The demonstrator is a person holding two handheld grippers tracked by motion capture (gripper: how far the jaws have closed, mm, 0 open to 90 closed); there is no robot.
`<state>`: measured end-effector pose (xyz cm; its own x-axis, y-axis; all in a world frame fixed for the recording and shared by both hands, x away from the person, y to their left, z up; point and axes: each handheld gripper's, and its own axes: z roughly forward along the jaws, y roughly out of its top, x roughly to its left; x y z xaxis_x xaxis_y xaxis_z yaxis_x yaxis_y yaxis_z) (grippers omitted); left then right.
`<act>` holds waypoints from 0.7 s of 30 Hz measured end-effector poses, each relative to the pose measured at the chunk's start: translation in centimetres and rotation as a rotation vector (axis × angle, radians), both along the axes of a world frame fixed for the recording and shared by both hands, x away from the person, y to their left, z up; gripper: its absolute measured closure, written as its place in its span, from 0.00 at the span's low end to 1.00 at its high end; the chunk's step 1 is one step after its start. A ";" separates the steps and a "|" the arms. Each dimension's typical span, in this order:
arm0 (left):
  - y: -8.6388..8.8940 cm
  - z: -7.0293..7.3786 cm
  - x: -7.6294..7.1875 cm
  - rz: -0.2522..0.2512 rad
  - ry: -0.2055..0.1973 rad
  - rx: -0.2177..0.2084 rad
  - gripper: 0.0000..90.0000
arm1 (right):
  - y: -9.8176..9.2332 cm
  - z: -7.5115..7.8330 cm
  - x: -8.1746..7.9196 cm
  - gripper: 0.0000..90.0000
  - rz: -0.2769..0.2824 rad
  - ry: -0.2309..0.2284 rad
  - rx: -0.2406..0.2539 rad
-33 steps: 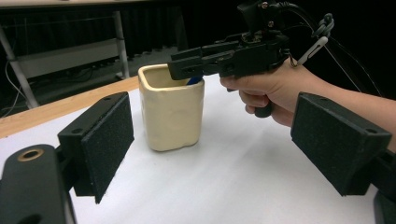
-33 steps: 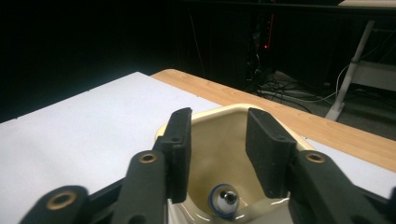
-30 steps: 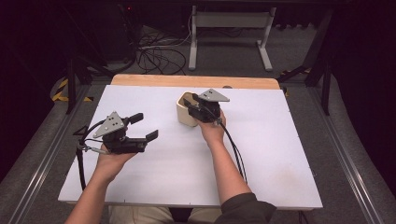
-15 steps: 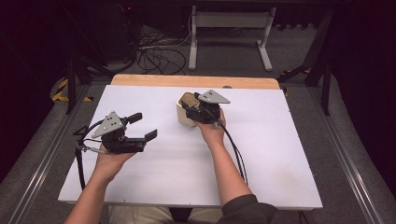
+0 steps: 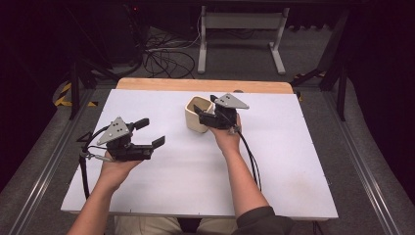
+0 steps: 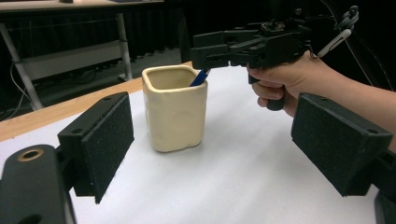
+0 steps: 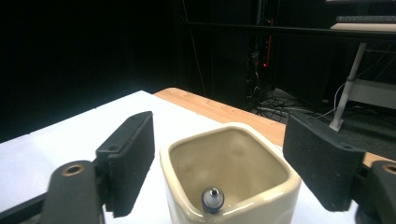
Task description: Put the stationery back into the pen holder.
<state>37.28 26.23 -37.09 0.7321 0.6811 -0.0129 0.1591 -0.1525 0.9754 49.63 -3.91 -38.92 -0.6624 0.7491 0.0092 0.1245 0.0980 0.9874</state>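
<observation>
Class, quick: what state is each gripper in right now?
Left gripper: open, empty.
Right gripper: jaws just opened, pen released in cup.

I work in a lab-like recording room: my white table [image 5: 274,161] stands on grey carpet [image 5: 377,161], with loose cables [image 5: 161,56] and a metal stand [image 5: 240,34] beyond its far edge, dark all around.

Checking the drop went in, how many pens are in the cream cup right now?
1. A blue pen leans against the near rim of the cream cup, just under the right tongs, whose jaws have just been opening. The cup's bottom is partly hidden.
</observation>
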 end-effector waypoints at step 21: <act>0.0 0.1 -0.1 0.007 -0.009 0.006 0.15 | -2.2 0.6 -2.1 0.12 0.039 0.003 0.057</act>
